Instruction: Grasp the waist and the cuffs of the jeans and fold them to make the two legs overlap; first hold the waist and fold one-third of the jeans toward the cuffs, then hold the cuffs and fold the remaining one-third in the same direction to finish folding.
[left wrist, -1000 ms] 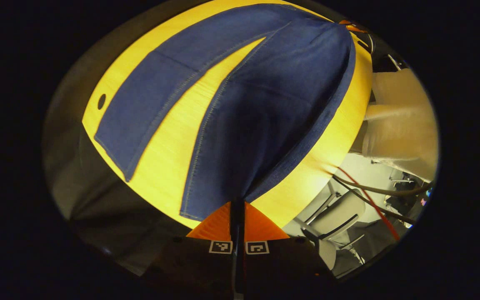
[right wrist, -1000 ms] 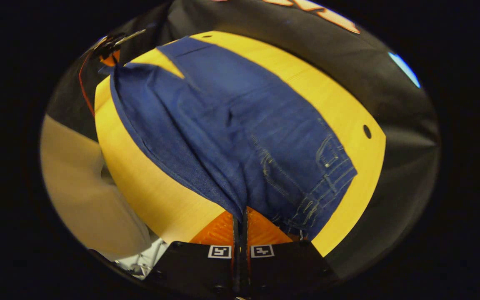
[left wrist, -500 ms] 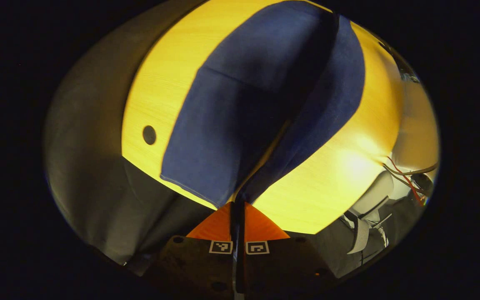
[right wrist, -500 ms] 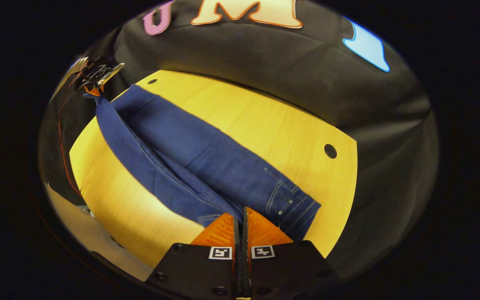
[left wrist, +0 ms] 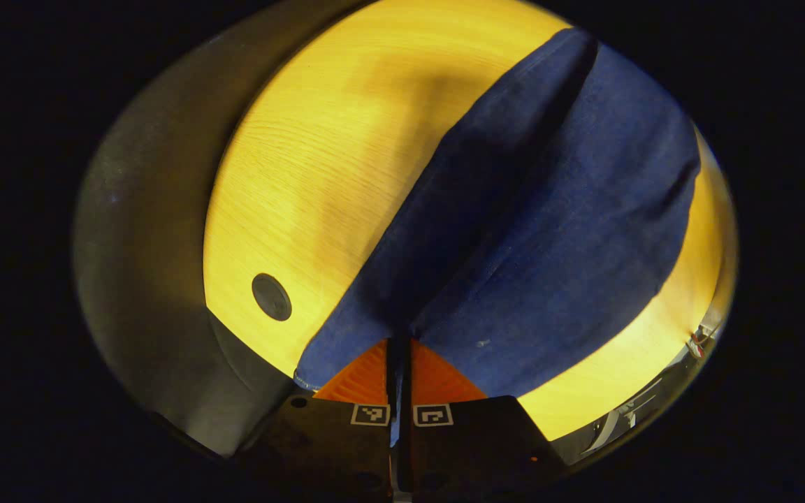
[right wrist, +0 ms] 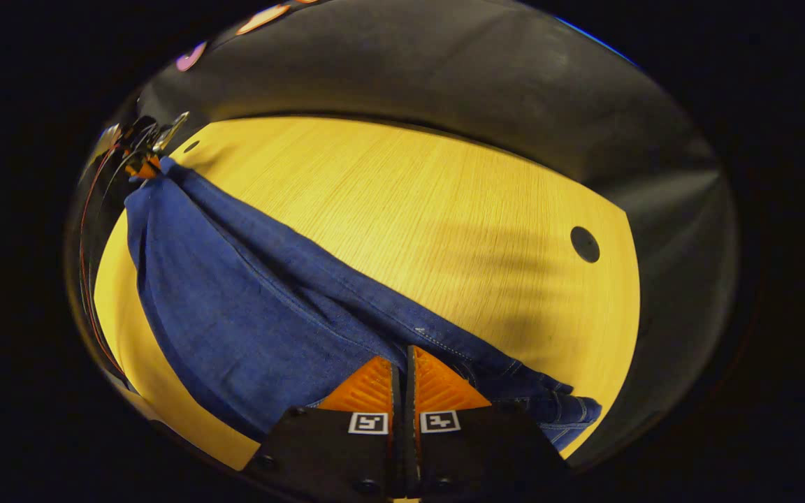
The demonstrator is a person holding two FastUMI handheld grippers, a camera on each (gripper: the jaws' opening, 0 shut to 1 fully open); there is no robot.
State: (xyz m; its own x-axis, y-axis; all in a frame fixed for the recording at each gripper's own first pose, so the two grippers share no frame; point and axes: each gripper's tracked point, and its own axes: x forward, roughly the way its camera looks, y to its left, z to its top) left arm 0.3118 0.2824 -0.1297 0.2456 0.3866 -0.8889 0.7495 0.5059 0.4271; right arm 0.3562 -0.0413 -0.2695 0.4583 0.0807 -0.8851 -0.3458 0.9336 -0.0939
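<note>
Yellow wood-grain table, round dark hole, black cloth wall

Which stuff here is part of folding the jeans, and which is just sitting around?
Part of the job:
jeans
left tongs, shut on the jeans
right tongs, shut on the jeans

Just there:
wooden table
round hole in the tabletop

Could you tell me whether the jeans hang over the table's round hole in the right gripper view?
No, the jeans lie well apart from the round hole, with bare table between.
</note>
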